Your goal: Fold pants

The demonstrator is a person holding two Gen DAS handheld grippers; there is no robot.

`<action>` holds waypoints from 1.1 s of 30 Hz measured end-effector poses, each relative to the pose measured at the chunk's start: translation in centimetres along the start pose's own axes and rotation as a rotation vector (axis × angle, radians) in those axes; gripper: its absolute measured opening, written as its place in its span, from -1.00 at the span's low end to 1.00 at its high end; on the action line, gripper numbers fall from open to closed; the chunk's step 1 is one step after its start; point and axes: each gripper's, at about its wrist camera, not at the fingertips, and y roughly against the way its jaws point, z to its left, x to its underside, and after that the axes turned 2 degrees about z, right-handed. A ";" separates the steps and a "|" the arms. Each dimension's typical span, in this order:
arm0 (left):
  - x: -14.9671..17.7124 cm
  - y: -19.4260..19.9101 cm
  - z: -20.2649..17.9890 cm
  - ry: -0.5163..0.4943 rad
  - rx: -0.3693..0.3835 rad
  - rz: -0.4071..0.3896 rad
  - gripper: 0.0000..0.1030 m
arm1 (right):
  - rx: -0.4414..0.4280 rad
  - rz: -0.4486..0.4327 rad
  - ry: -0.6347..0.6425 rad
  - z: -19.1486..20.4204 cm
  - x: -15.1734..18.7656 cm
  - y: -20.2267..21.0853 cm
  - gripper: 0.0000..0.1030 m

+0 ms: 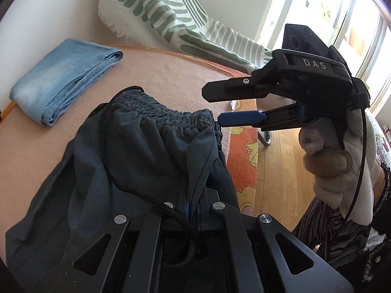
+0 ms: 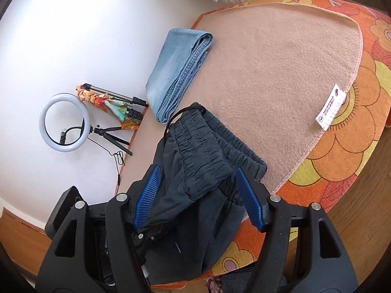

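**Dark pants pinched at left, straddled at right**

Left gripper [image 1: 191, 213] clamped tight on a fold of the dark pants [image 1: 136, 151], blue pads pressed together with cloth between. Black drawstring [image 1: 156, 200] draped across the near side of the jaws, trailing down into the mechanism. Gathered elastic waistband [image 1: 166, 112] bunched just ahead of the fingertips, lifted off the tan blanket [image 1: 171, 73].

Right gripper [image 2: 198, 195] spread apart, ribbed blue pads [image 2: 249, 202] standing either side of the waistband, cloth hanging loosely between them; whether the pads touch the cloth, impossible to tell. From the left wrist view, same gripper seen beyond and to the right, jaws parted, held in a white-gloved hand [image 1: 334, 161].

Around the work: folded light-blue jeans [image 2: 176, 73] ahead and to the left of both grippers, lying on the blanket's far edge, well apart from the dark pants. White care label [image 2: 332, 107] at the blanket's stitched hem, off to the right. Orange floral cover [image 2: 342, 151] under the blanket, spilling past its edge. Green-and-white striped throw [image 1: 156, 7] farther ahead, against the wall. Ring light [image 2: 64, 122] on a small tripod and a folded tripod [image 2: 114, 97] wrapped in patterned cloth, left of the right gripper. Nothing lying on the open blanket between the waistband and the jeans.
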 end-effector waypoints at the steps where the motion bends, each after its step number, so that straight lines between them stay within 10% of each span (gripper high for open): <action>1: 0.0 -0.2 0.0 0.003 0.000 0.001 -0.96 | -0.007 0.006 -0.008 -0.2 -0.2 -0.4 0.31; 4: 0.2 -0.2 -0.5 0.024 0.018 -0.003 -0.96 | 0.030 0.015 -0.013 -0.4 -0.9 -1.8 0.28; 6: 0.1 -0.2 -1.0 0.019 0.025 -0.002 -0.96 | 0.042 0.013 -0.015 -0.5 -1.3 -2.5 -0.27; 9: 0.0 -0.3 -2.3 -0.002 0.033 0.002 -0.96 | 0.061 -0.001 0.020 -0.1 -1.6 -2.5 -0.53; 15: 0.3 -1.4 -3.4 0.005 0.074 0.011 -0.96 | 0.109 -0.023 0.050 -0.3 -1.1 -0.7 -0.49; 20: 0.8 -2.6 -3.1 0.036 0.085 0.024 -0.96 | 0.150 0.015 -0.003 -2.6 0.1 -0.2 0.14; 28: 1.3 -2.5 -3.4 0.045 0.098 0.025 -0.95 | 0.058 0.011 0.024 -2.5 0.2 -1.2 0.37; 33: 1.7 -2.1 -4.0 0.050 0.082 0.067 -0.73 | 0.150 -0.001 0.127 -1.1 1.3 -2.5 -0.36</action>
